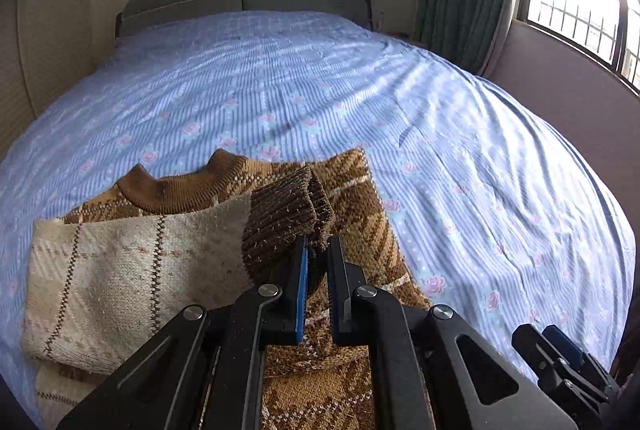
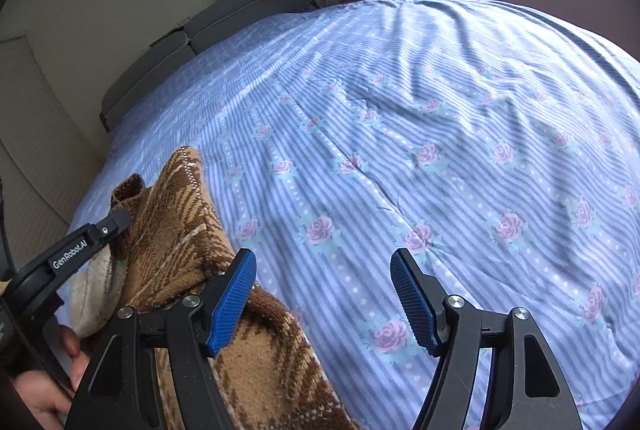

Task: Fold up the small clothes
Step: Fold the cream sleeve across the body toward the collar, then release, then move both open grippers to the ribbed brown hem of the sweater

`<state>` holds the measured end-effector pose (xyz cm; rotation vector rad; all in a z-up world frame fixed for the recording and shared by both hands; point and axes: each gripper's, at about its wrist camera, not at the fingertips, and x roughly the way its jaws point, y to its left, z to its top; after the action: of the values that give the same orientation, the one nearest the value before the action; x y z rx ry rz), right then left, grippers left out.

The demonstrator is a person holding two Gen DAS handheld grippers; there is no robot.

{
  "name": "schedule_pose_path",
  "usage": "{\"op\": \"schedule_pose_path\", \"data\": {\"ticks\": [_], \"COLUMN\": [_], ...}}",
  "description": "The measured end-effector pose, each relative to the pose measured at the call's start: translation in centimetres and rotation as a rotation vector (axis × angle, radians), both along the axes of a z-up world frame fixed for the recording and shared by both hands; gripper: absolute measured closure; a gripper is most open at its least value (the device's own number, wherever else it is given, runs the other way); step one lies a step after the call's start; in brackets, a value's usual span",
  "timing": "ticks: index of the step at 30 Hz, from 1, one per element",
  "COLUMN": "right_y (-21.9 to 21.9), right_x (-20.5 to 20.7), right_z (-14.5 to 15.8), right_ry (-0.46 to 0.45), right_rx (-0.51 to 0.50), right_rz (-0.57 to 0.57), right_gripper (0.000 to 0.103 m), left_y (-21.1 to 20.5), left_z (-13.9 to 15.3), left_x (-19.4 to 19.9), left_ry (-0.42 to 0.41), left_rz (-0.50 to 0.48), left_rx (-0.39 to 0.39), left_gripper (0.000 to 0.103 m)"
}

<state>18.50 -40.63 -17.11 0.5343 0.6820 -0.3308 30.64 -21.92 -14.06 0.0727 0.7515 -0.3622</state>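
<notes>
On bed, near edge: sweater (image 1: pixel 328 213) lying partly folded.
Left claw (image 1: pixel 317 250) pinching ribbed cuff (image 1: pixel 288 213); right claw (image 2: pixel 324 262) gaping wide, holding nothing, hovering over bedsheet (image 2: pixel 440 109).

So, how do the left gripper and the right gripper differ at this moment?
The left gripper is nearly closed, pinching the sweater's dark ribbed cuff; the right gripper stands wide open and holds nothing. The left one is over the sweater; the right one is mostly over the blue bedsheet. Both have black frames and blue pads.
</notes>
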Motion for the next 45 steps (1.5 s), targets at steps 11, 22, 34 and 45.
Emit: {"op": "schedule_pose_path", "data": {"ticks": [11,22,34,45], "right_y": [0.2,6.4,11.1,10.8], "right_x": [0.2,4.7,12.8,10.1], "right_z": [-0.1,3.8,-0.1,1.7], "right_ry": [0.000,-0.098,0.110,0.002], "right_rx": [-0.003,-0.095,-0.011,-0.065], "right_rz": [0.008,0.291,0.381,0.273], "right_gripper": [0.033,0.035,0.054,0.094], "left_y": [1.7,17.4,24.1,25.0], "left_z": [0.1,0.3,-3.2,-4.2], "left_x": [-2.7,-1.5,-0.5,-1.0], "left_ry": [-0.021,-0.010,0.048,0.066], "left_rz": [-0.008,0.262,0.401,0.446], "left_rx": [0.021,0.019,-0.033,-0.049], "left_gripper": [0.050,0.041,0.041,0.039]}}
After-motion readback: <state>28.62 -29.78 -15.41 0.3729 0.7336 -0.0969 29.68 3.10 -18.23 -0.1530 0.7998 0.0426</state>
